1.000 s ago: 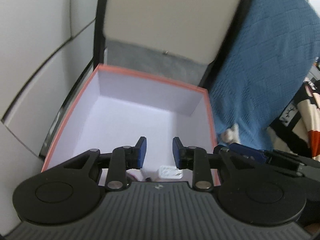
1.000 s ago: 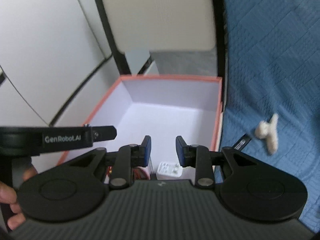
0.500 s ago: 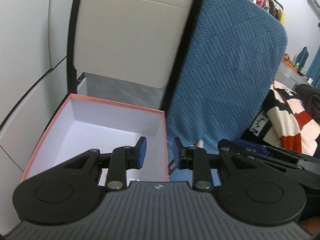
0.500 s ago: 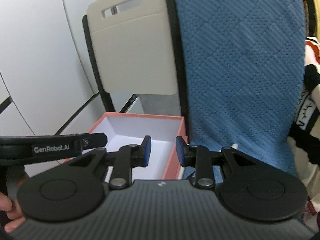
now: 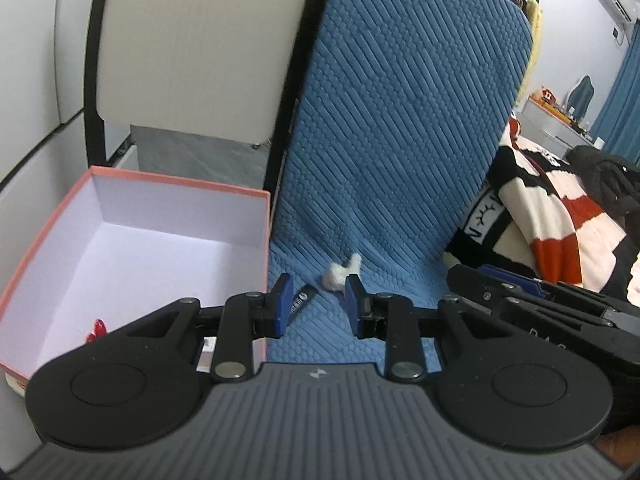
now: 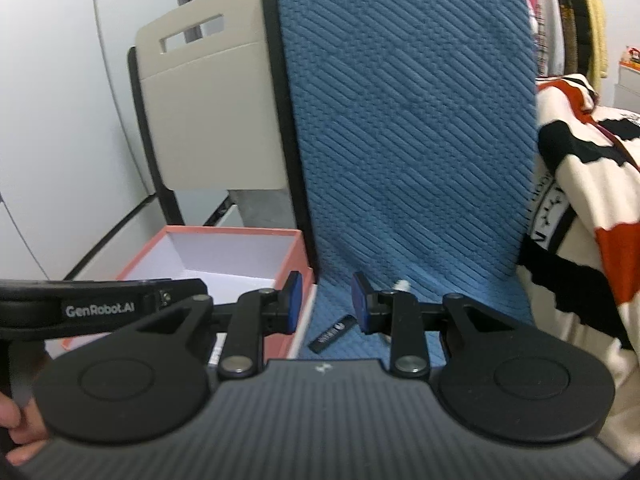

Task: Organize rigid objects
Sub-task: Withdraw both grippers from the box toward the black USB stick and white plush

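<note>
Two empty grippers hover over a blue quilted seat beside an open box.

From the left: the pink-rimmed box (image 5: 132, 240) stands against the blue cushion (image 5: 400, 140), with a small red item (image 5: 98, 327) in its near corner. The left gripper (image 5: 314, 306) has its jaws parted with nothing between them; a small black stick (image 5: 301, 302) lies on the cushion just beyond its left pad, and a white fluffy piece (image 5: 340, 274) lies a little farther, toward its right pad. The right gripper (image 6: 325, 304), jaws likewise apart and empty, frames the same black stick (image 6: 332, 333) between and just below its pads. A striped blanket (image 6: 592, 208) lies at far right.
</note>
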A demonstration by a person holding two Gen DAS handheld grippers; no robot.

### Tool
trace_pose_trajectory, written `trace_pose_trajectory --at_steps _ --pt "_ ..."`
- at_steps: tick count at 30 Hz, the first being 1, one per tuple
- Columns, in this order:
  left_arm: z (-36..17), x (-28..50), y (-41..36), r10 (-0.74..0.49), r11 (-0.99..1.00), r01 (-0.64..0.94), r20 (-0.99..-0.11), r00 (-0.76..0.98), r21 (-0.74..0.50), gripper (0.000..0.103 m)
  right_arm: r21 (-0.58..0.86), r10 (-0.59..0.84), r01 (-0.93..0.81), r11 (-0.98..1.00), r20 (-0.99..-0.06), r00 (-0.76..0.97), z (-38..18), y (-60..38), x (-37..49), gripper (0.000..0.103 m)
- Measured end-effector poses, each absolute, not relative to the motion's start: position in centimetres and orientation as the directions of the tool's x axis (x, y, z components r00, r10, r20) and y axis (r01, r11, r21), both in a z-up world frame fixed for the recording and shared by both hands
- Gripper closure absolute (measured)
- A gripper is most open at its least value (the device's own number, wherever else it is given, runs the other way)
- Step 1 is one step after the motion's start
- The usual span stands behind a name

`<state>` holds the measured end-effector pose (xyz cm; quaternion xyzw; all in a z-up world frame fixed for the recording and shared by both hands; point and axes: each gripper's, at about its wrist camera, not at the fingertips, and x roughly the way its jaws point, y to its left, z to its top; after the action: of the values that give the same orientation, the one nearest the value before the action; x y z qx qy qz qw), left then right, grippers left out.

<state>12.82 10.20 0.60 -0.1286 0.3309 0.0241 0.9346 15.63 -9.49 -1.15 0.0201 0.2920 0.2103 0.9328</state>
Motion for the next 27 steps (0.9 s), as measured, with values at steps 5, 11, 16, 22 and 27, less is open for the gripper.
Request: trace_pose_trajectory --at_steps 5,11,16,22,27 --pt "-0.8 12.8 8.3 -0.056 0.969 -0.112 -0.637 0.769 -0.22 0.07 0.159 0.38 -0.353 0.922 -0.544 0.748 -2.7 -11.6 15.1 0.072" --pt "-2.9 12.9 5.8 -0.077 0.977 -0.075 -0.657 0.75 -0.2 0.07 0.152 0.35 -0.322 0.934 -0.561 0.75 -4.6 -14.1 14.5 0.072" --pt "-4.4 13.0 4.0 -0.096 0.979 -0.05 -0.667 0.739 -0.196 0.07 0.138 0.322 -0.298 0.944 -0.575 0.752 -6.3 -16.1 14.0 0.072" --pt "-6.0 13.1 2.3 -0.098 0.983 -0.038 -0.68 0.727 -0.182 0.07 0.127 0.301 -0.282 0.951 -0.595 0.745 -8.2 -17.7 13.3 0.072" --pt "-7.2 13.2 1.9 -0.095 0.983 -0.043 -0.696 0.711 -0.178 0.07 0.133 0.291 -0.268 0.954 -0.613 0.735 -9.7 -18.4 13.0 0.072"
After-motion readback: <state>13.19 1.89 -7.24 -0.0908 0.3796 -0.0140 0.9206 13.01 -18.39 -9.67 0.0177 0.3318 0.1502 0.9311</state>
